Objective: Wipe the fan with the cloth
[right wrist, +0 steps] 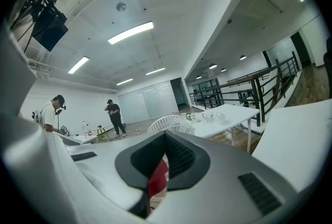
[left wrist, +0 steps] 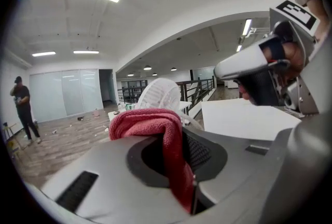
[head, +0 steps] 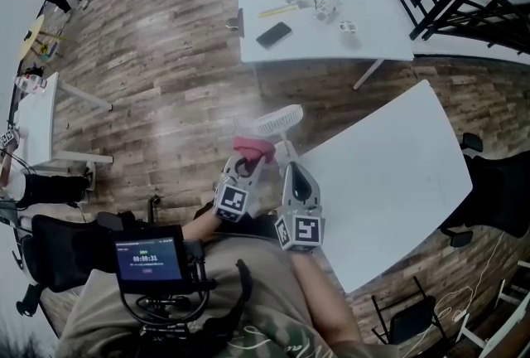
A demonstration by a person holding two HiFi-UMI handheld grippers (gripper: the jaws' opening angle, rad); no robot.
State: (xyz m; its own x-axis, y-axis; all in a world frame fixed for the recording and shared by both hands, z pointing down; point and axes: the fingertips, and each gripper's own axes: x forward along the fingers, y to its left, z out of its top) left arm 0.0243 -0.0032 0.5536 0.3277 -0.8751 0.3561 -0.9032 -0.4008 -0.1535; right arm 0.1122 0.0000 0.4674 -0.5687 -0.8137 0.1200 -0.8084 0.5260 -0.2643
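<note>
Fan [head: 277,120], white, round-grilled, beside red cloth [head: 252,149] clamped in left tool [head: 247,166]; right tool [head: 291,171] clenched, seemingly empty.

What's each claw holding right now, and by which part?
The left claw pinches the red cloth by a fold, the rest bunched over its tips. The right claw is shut, with nothing seen in it.

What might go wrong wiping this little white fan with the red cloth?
The red fabric cloth is pinched by one fold in the left hand-held gripper, bunched above the jaws; rubbing might tug it free. The small white round fan seems perched at a corner of the white table, over wooden floor; a push might tip it off. Whether the shut right hand-held gripper steadies it is unclear.
</note>
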